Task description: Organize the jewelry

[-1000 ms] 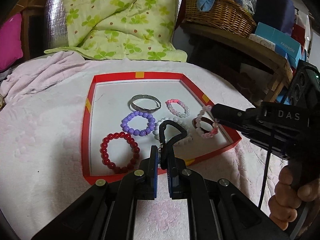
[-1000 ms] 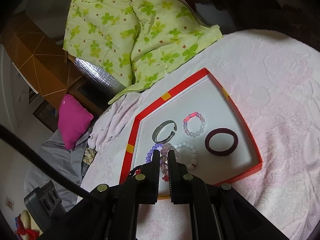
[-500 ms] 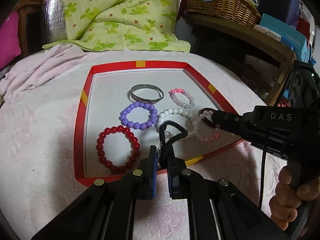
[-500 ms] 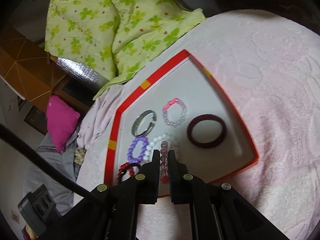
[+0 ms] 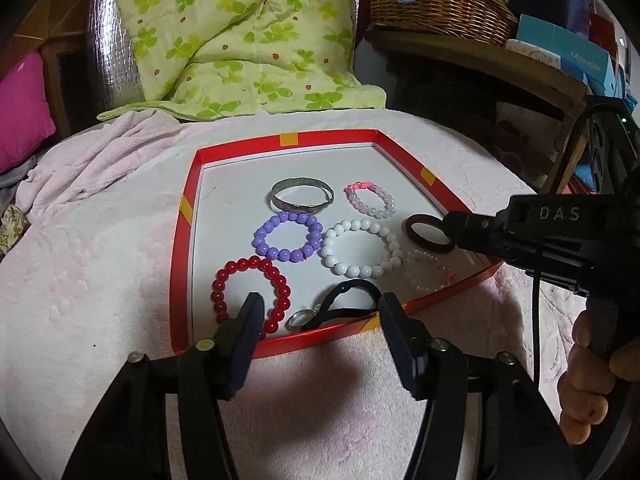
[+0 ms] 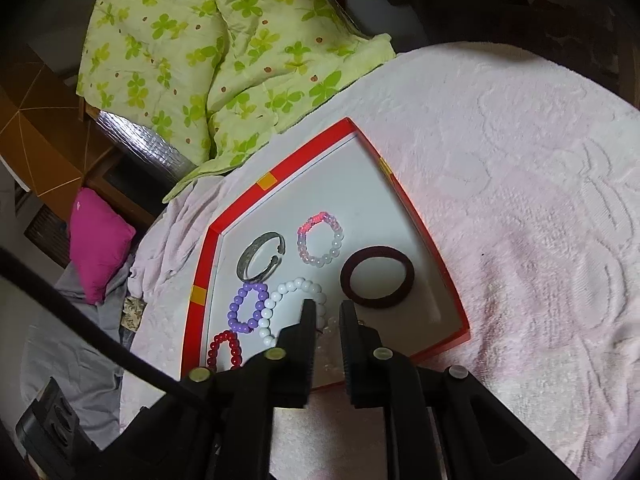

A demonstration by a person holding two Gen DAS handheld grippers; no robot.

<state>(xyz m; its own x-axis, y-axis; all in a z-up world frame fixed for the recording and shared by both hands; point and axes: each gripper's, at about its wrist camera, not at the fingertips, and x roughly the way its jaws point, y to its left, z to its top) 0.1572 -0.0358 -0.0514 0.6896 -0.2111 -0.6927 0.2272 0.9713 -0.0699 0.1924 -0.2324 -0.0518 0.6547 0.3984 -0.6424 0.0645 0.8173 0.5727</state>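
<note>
We note the left gripper [image 5: 318, 312] jaws opening wide over the black cord bracelet [image 5: 344, 304] lying free in the red tray [image 5: 188, 216], right gripper [image 6: 326, 312] jaws opening slightly, pale pink bead bracelet [image 5: 430, 276] lying between them, no longer pinched.

- A green floral quilt [image 5: 240, 36] is lying on the pink blanket's [image 5: 88, 248] far edge.
- A wicker basket [image 5: 436, 4] is sitting right of the quilt.
- A magenta cushion [image 5: 20, 108] is resting left of it.
</note>
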